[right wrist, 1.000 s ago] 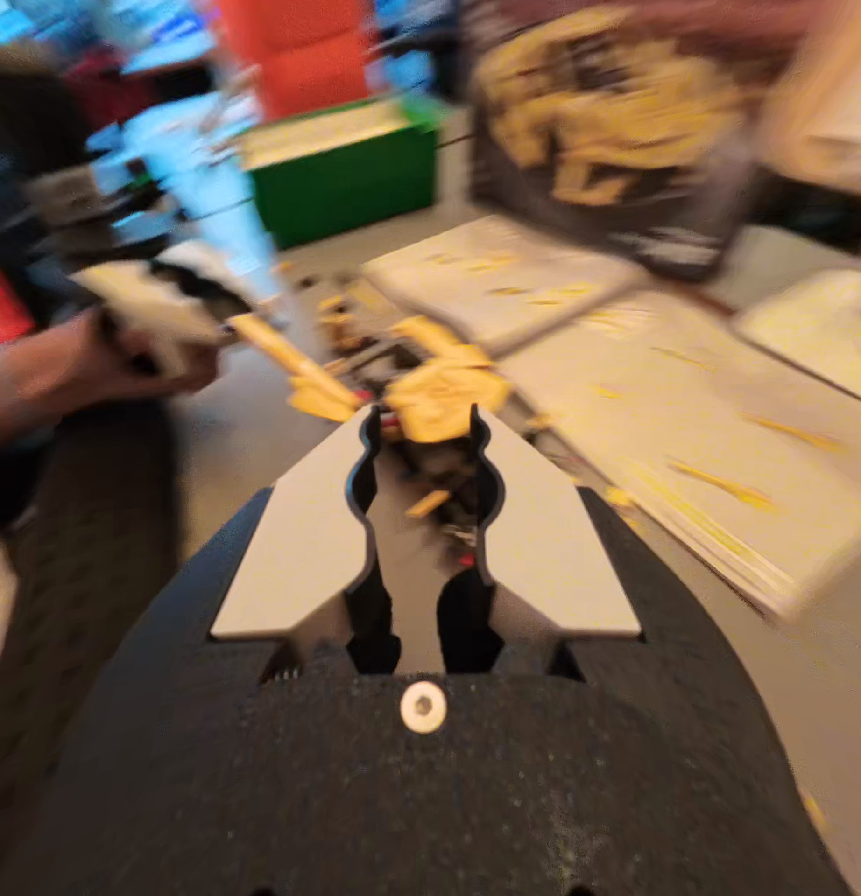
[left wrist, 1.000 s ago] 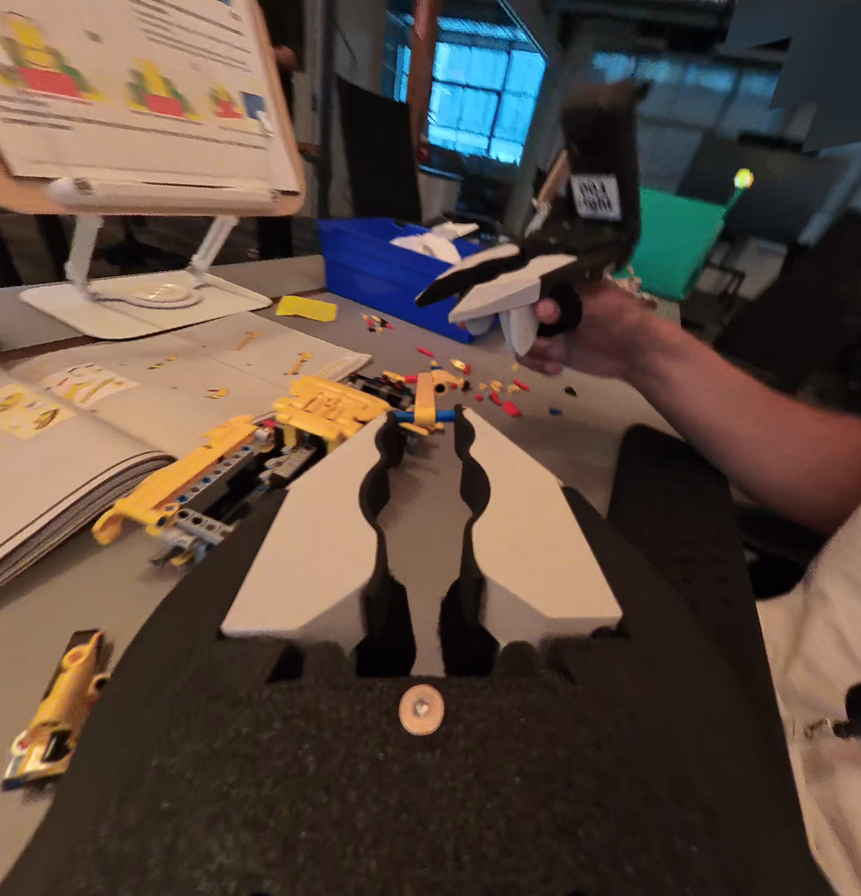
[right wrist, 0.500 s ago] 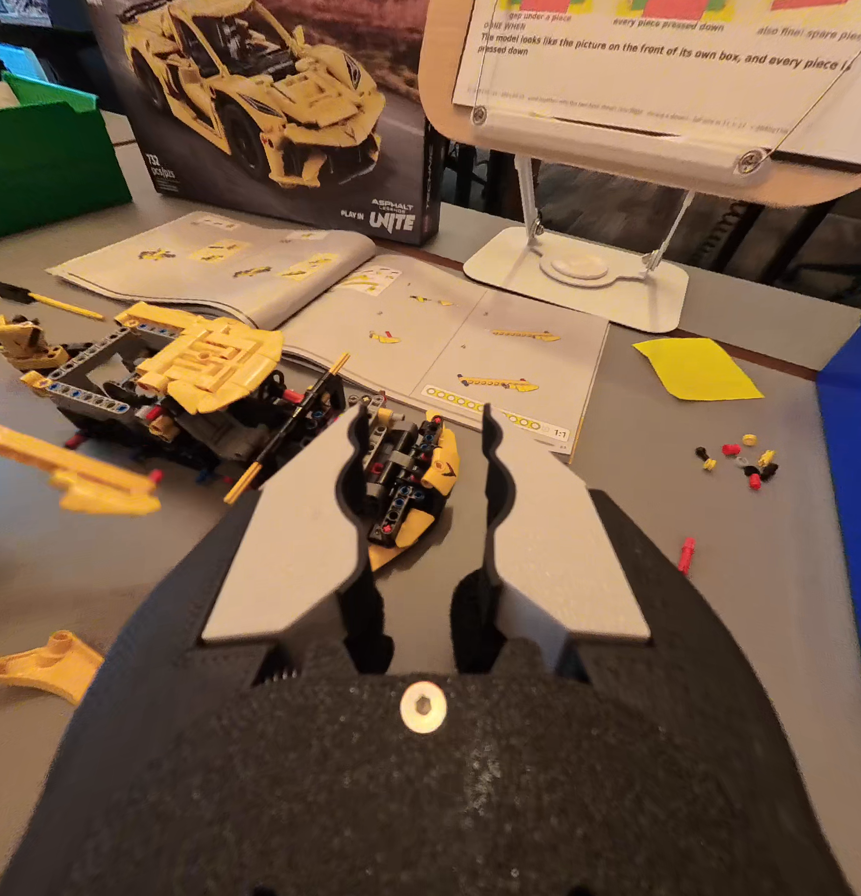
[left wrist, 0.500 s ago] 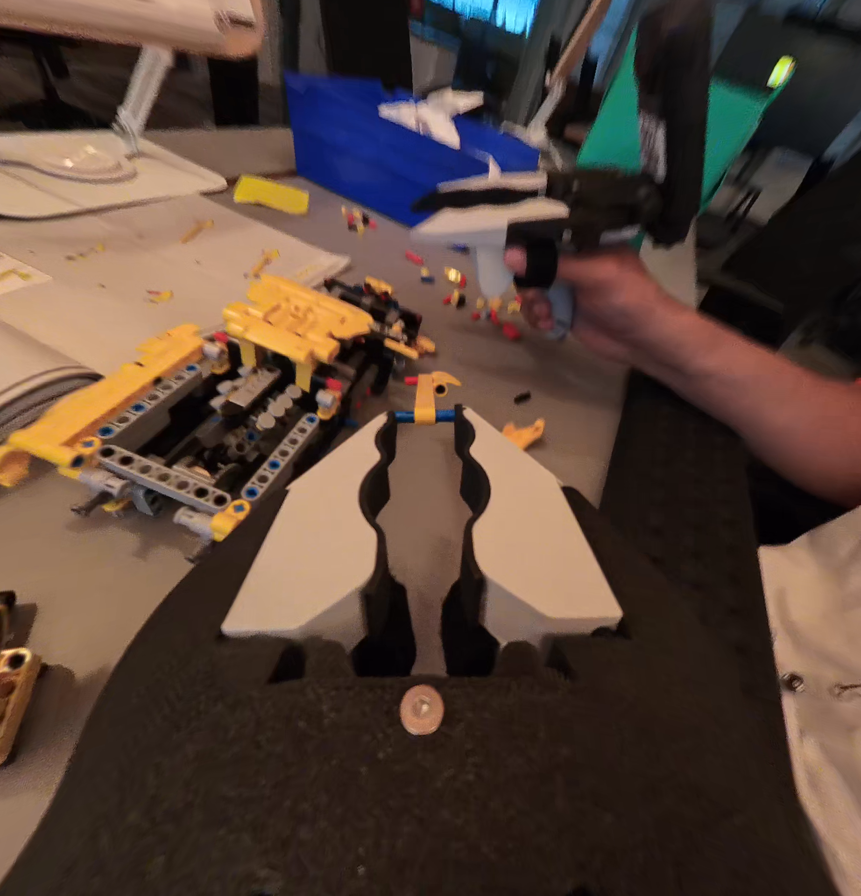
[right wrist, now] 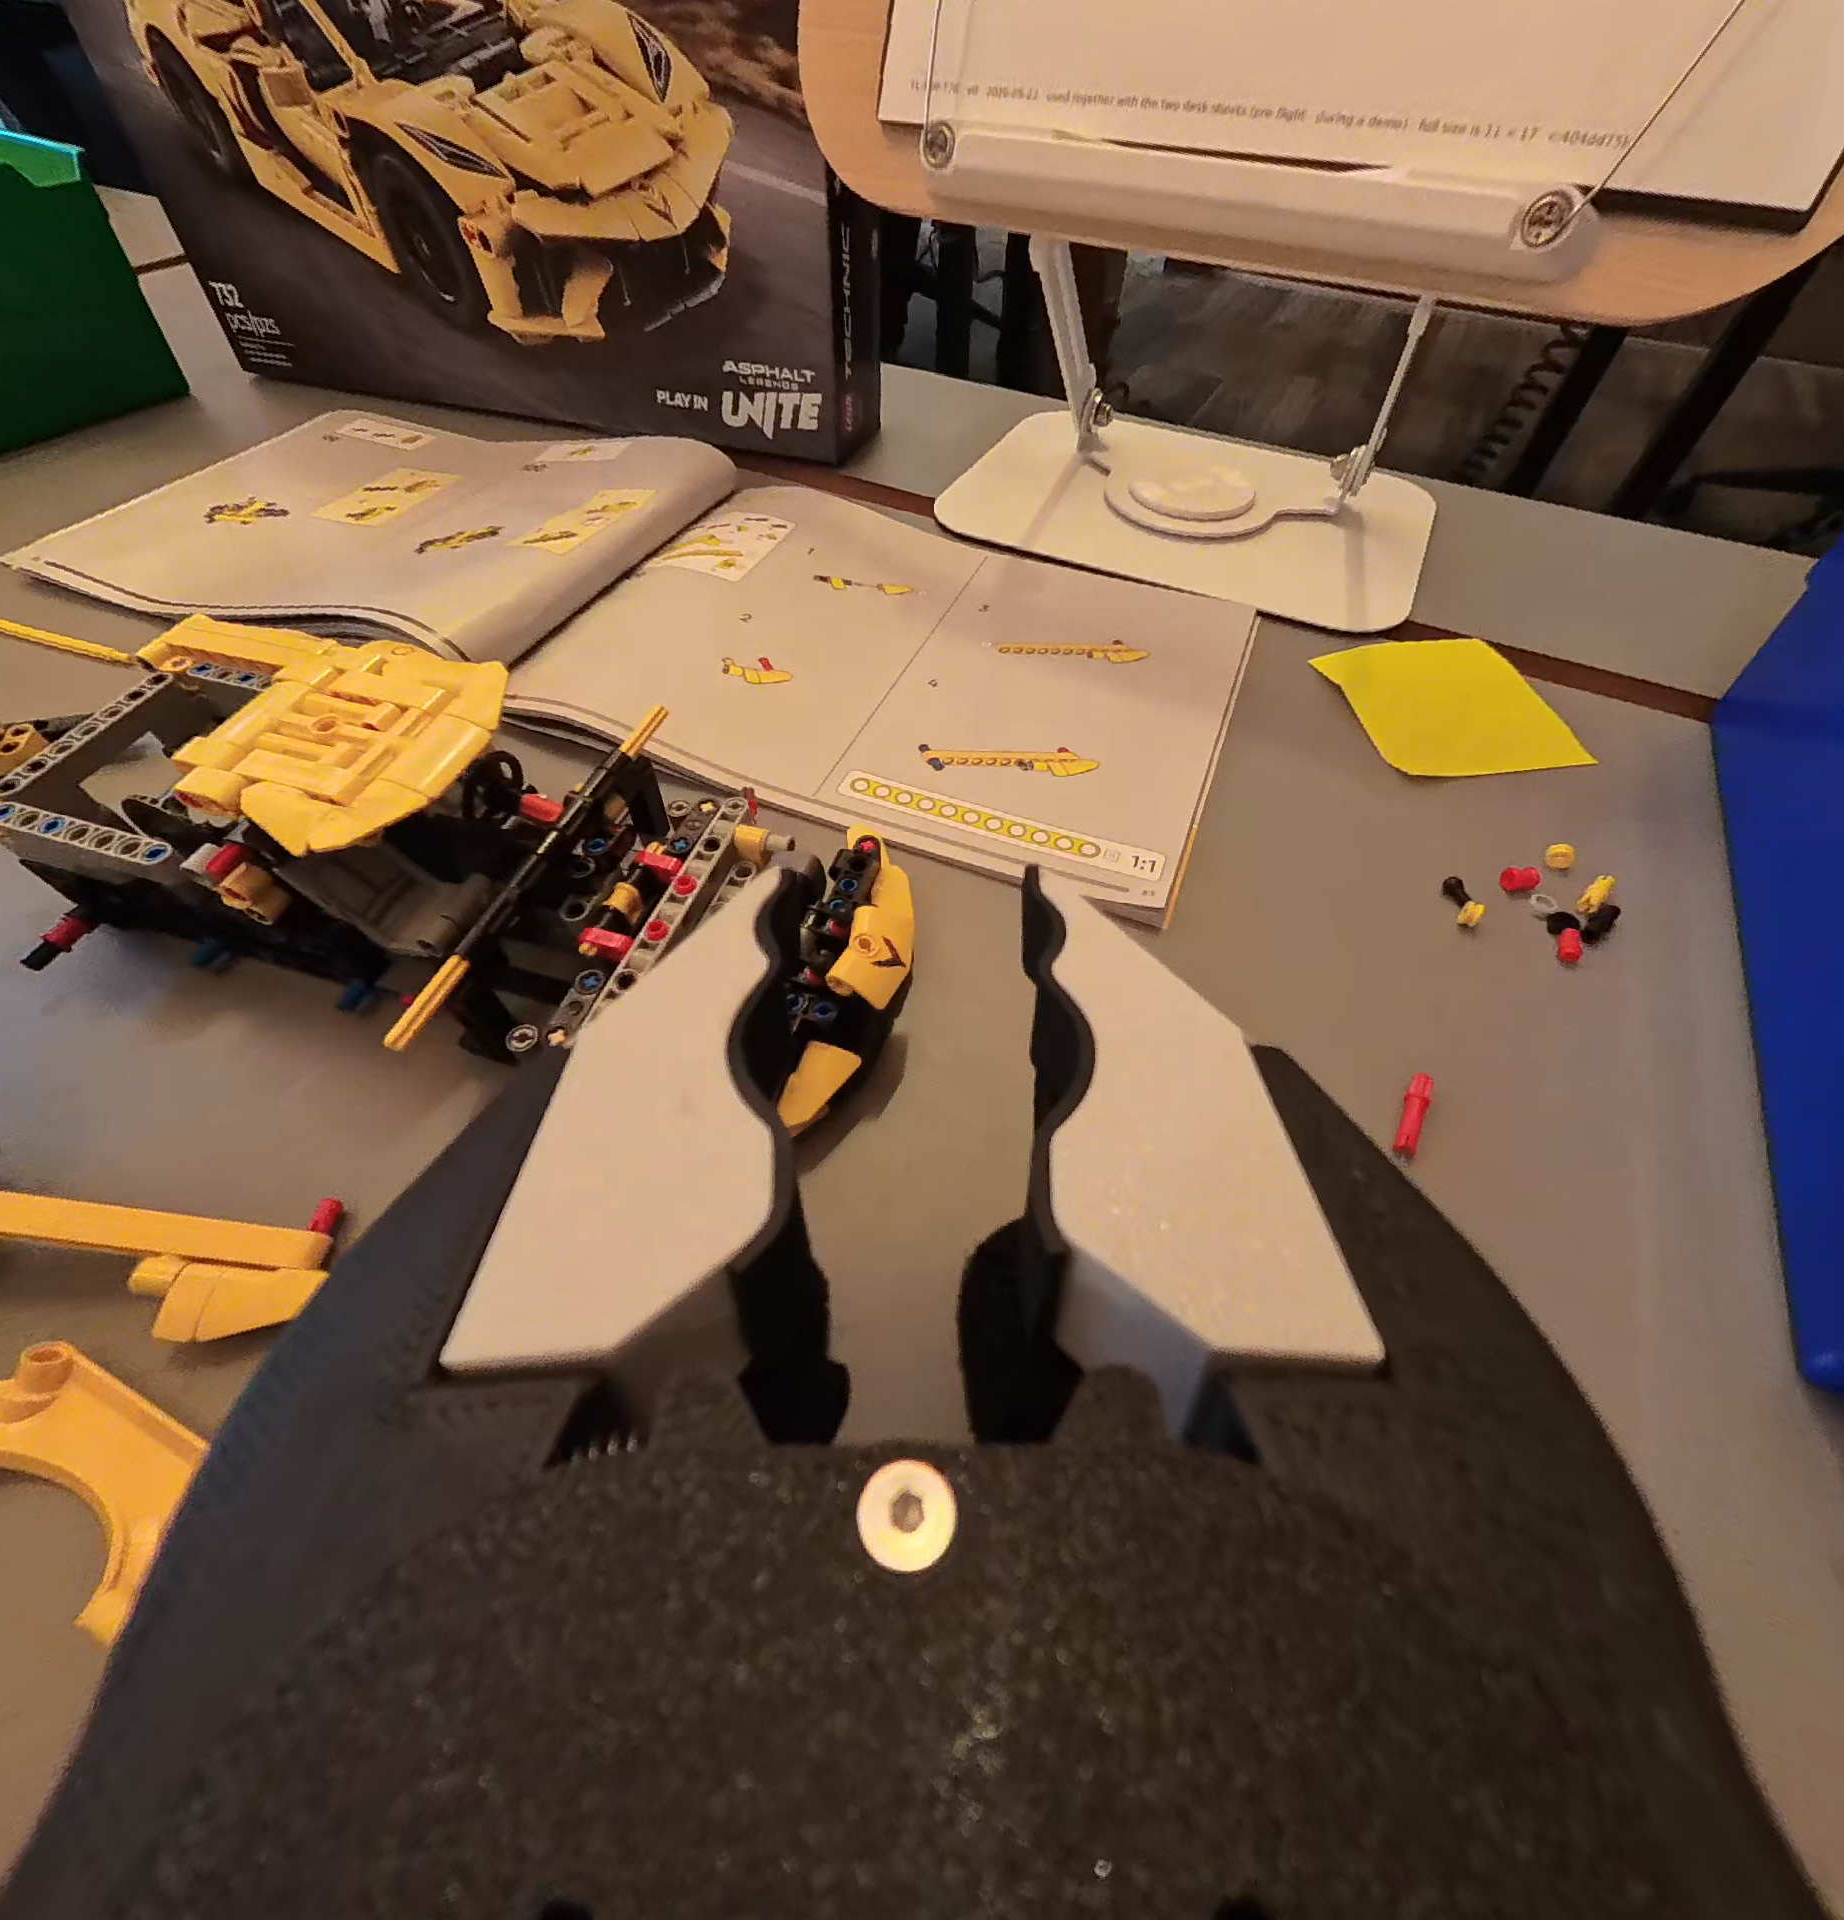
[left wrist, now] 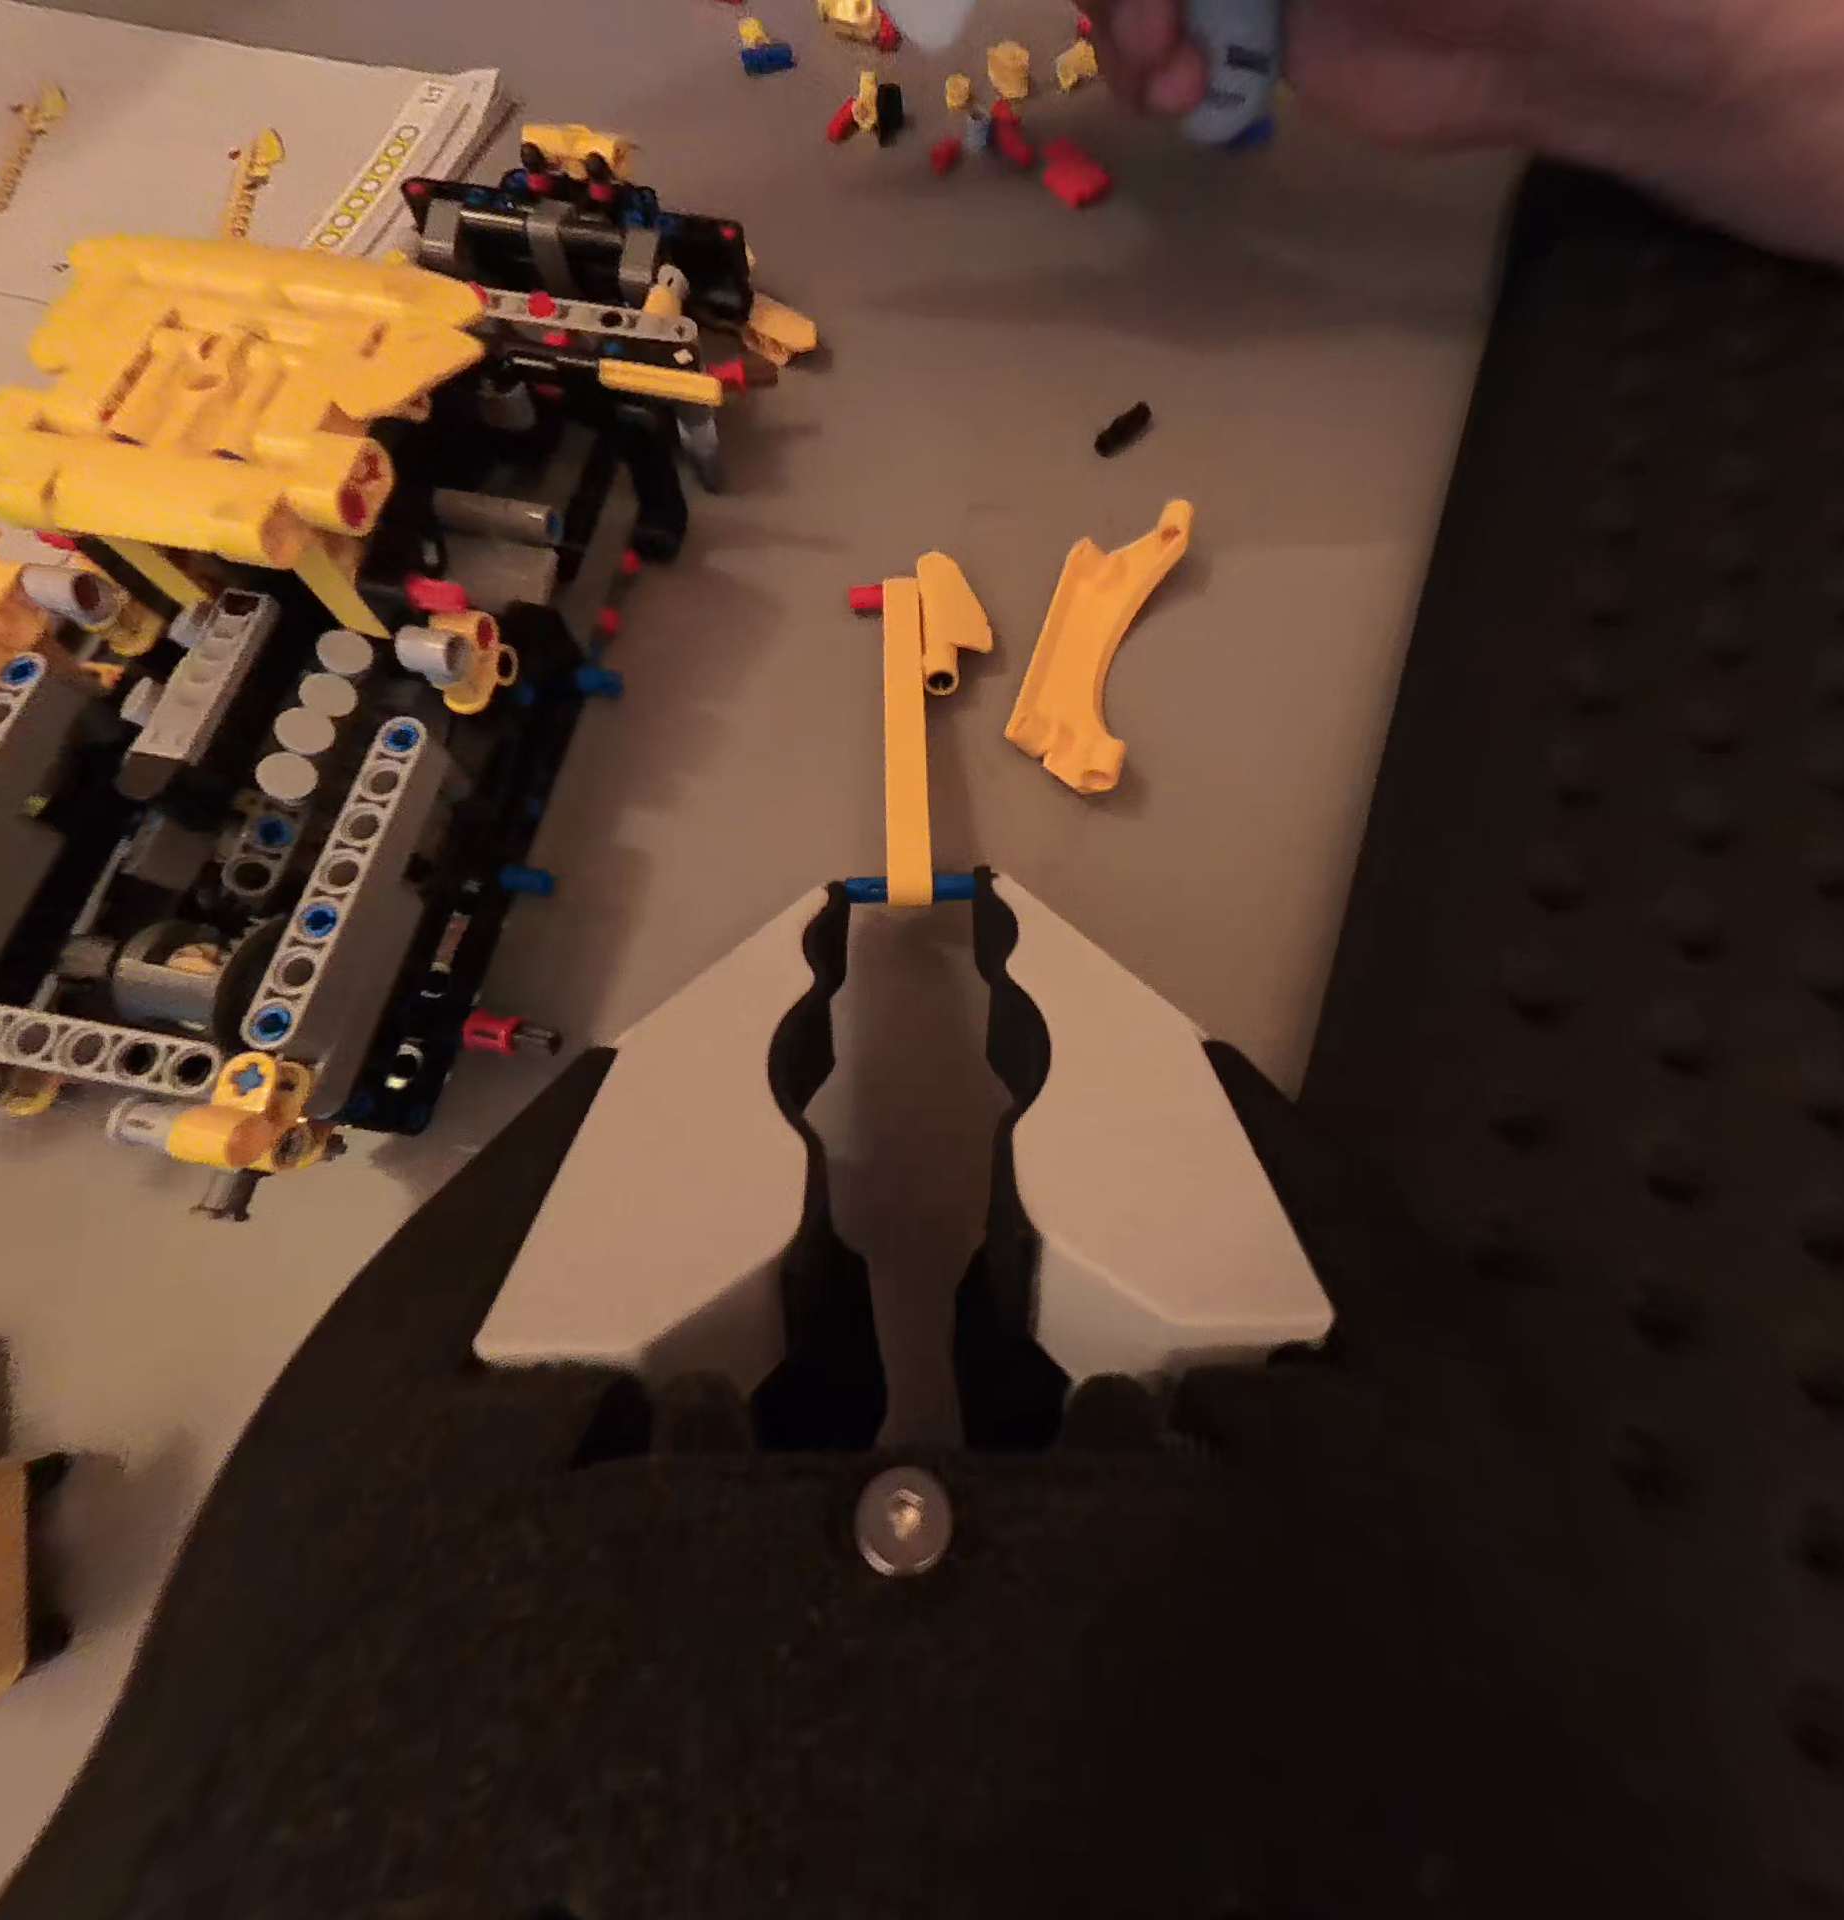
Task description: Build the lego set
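Left gripper pinches the yellow beam by its blue pin, so it hangs clear just right of the car chassis. Right gripper hovers spread and empty beside the chassis, likely ready to assist.

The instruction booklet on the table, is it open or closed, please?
Open: the instruction booklet lies spread flat, both pages showing, beside the car chassis.
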